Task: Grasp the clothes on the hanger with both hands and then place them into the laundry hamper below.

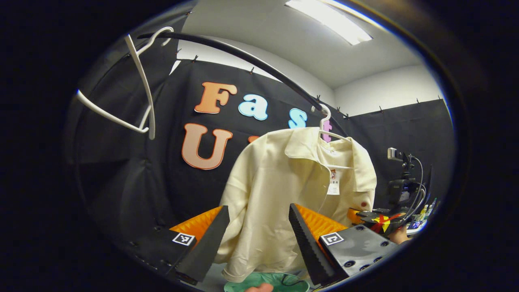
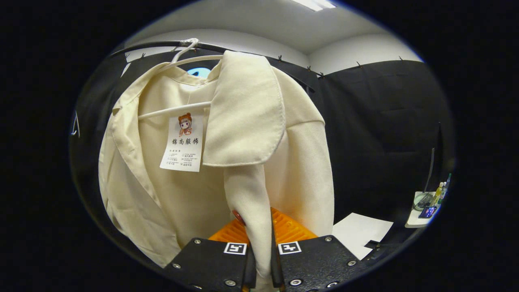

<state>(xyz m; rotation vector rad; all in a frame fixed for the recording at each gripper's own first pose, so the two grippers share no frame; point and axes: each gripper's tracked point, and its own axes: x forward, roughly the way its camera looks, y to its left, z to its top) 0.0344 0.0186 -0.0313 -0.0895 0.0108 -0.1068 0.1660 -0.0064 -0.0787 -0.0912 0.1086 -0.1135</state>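
The cream shirt (image 1: 284, 194) hangs on a white hanger (image 1: 326, 121) at frame centre. The right gripper (image 2: 259, 247) is clenched on its front edge; the left gripper (image 1: 259, 239) is spread wide, short of the cloth. It should advance and pinch the sleeve side before lifting off toward the green hamper (image 1: 279, 282) at the bottom.

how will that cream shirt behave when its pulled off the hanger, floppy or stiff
Probably floppy: the cream shirt hangs in soft folds, and its front edge drapes limply where the right gripper pinches it. It likely looks light, since a thin white hanger carries it. The wide collar may snag on the hanger as it comes off.
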